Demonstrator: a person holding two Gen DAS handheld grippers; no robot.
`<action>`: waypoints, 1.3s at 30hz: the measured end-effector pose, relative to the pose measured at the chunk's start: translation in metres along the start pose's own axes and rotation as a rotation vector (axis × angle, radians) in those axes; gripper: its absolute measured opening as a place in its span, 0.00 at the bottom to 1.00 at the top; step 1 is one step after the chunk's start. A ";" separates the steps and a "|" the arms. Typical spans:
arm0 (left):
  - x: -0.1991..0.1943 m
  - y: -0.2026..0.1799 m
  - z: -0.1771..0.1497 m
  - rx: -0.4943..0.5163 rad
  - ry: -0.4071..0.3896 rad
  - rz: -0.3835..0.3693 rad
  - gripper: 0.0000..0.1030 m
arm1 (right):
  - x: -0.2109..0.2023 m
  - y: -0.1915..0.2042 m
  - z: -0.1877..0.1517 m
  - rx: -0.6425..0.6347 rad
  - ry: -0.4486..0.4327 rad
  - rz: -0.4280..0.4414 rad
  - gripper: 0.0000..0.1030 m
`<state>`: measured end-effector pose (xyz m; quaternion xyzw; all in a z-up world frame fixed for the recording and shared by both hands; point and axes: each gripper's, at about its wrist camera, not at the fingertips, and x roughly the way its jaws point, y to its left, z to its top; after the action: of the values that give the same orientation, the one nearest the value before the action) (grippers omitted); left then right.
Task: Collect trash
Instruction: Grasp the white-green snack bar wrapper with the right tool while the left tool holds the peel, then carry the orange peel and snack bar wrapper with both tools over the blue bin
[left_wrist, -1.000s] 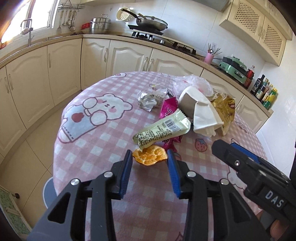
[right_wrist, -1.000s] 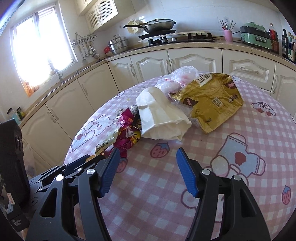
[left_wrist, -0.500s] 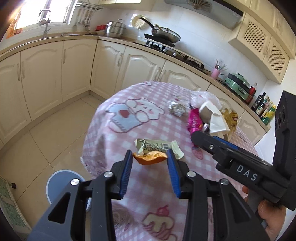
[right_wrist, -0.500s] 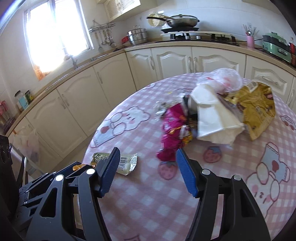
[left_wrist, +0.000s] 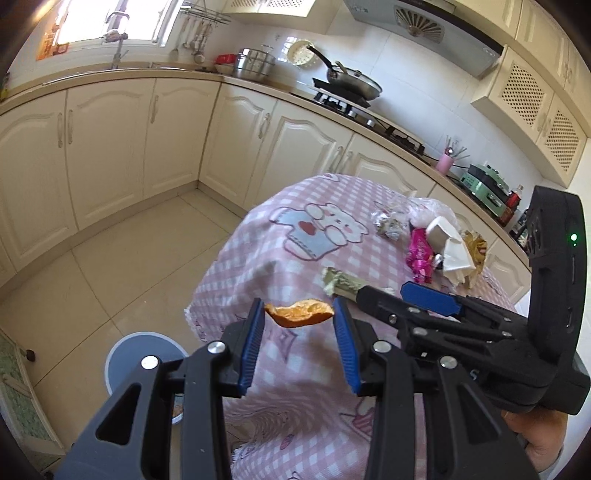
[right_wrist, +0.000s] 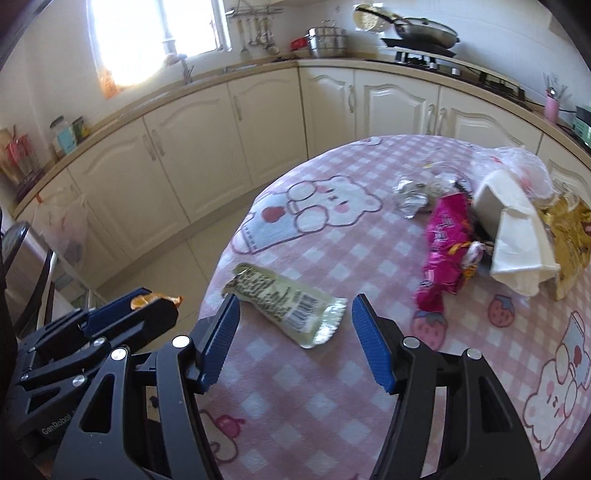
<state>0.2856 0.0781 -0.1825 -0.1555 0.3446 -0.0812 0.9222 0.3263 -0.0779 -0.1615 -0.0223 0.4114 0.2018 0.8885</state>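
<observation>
Meanwhile, the left gripper (left_wrist: 299, 317) pinches an orange peel (left_wrist: 298, 314) by its ends beyond the table's edge (left_wrist: 207, 284), above the floor. The right gripper (right_wrist: 295, 332) hangs spread over a pale green wrapper (right_wrist: 284, 304). Such a thin edge hold could slip, dropping the peel short of any bin.

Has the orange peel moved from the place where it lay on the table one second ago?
Yes. The orange peel has left the pile by the pink wrapper; the left claw holds it past the tablecloth edge.
</observation>
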 end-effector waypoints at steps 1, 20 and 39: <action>-0.001 0.004 0.000 -0.007 -0.001 0.007 0.36 | 0.004 0.003 0.001 -0.006 0.009 0.003 0.59; -0.011 0.033 0.007 -0.070 -0.044 0.023 0.36 | 0.018 0.016 0.013 -0.054 0.009 -0.051 0.11; -0.023 0.058 0.007 -0.112 -0.069 0.071 0.36 | 0.003 0.050 0.017 -0.064 -0.048 0.064 0.05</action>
<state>0.2758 0.1406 -0.1832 -0.1974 0.3219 -0.0238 0.9257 0.3211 -0.0278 -0.1462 -0.0325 0.3837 0.2435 0.8902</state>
